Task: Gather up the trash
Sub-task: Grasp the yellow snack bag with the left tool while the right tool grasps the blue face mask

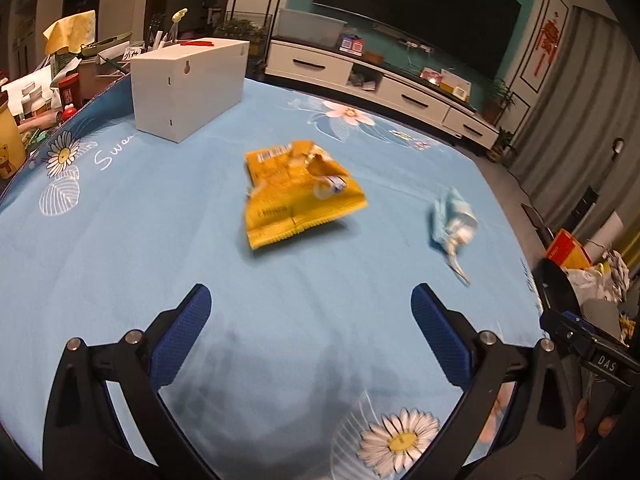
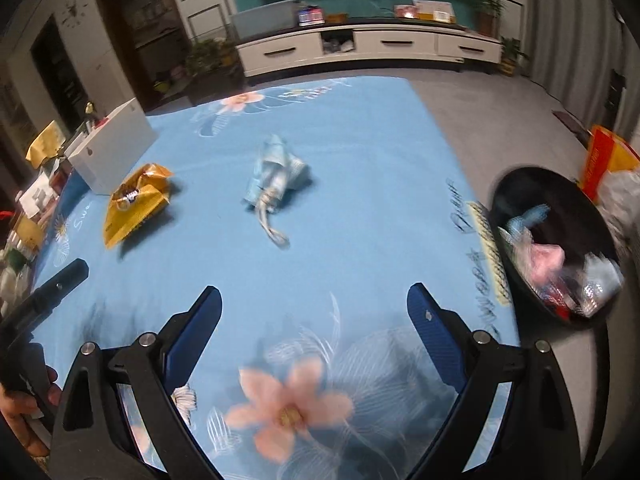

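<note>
Two pieces of trash are left on the blue flowered surface [image 1: 120,240]: a crumpled yellow snack bag [image 1: 298,190] near the middle and a scrunched pale blue wrapper [image 1: 452,220] toward the right edge. I see the yellow snack bag straight ahead of my left gripper [image 1: 310,332], its long axis running roughly away from the fingers, torn top at the far end; nothing lies between. The pale blue wrapper lies ahead of my right gripper [image 2: 314,334] and slightly to its left, with a twisted tail pointing back toward me. So I judge each hand has its own nearer piece: left for the bag, right for the wrapper. Both pairs of fingers are spread wide and hold nothing, hovering above the near part of the surface. The black trash bin [image 2: 560,248] stands just off the right edge, close to my right gripper; it already holds a jumble of pink, blue and white scraps. A white box [image 1: 188,84] sits near the far left corner, behind the bag and apart from it. Clutter crowds beyond the left edge.
</note>
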`<state>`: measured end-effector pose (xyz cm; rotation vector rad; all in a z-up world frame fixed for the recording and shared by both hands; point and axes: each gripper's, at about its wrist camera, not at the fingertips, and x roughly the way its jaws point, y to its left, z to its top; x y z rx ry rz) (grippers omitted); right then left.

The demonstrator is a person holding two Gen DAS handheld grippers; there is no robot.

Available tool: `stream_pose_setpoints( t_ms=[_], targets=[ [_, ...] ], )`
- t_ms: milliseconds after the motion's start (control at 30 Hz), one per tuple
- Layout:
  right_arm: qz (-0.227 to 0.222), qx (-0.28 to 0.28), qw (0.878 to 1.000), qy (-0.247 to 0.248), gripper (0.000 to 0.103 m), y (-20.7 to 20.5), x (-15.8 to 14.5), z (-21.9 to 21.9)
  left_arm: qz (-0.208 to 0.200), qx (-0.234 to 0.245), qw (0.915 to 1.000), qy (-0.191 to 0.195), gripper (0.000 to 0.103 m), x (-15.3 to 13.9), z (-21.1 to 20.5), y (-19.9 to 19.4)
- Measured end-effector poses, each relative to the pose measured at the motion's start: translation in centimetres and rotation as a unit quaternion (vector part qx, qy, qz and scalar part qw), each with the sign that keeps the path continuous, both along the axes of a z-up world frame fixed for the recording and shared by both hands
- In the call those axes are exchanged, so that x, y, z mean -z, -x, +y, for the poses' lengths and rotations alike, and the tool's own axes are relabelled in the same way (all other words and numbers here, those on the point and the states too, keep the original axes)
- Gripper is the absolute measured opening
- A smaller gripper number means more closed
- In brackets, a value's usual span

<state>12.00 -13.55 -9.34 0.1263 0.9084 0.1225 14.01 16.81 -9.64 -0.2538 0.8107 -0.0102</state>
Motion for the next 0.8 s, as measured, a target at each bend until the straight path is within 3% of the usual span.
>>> stream_pose_setpoints(
  t_ms=[433,567,667,733,800],
  targets=[
    [-0.016,-0.014,1.000,-0.009,0.092,-11.8,2.0,1.7,-0.005,-0.015,0.9998,0.015,0.098,-0.1,1.9,-10.1],
    [-0.016,-0.026,0.999,0.007,0.092,-13.9,2.7,2.7,0.012,-0.012,0.9997,0.016,0.080,0.7,2.0,-12.2],
    [-0.014,-0.036,0.999,0.019,0.091,-14.8,3.5,3.5,0.022,-0.008,0.9997,0.012,0.073,1.4,2.0,-12.8],
    [-0.011,-0.044,0.999,0.028,0.077,-15.2,3.9,4.0,0.027,-0.002,0.9996,0.012,0.062,1.8,1.9,-13.0],
    [-0.002,-0.049,0.998,0.041,0.063,-15.2,4.4,4.4,0.032,0.005,0.9994,0.012,0.037,2.3,1.9,-13.2]
  ],
)
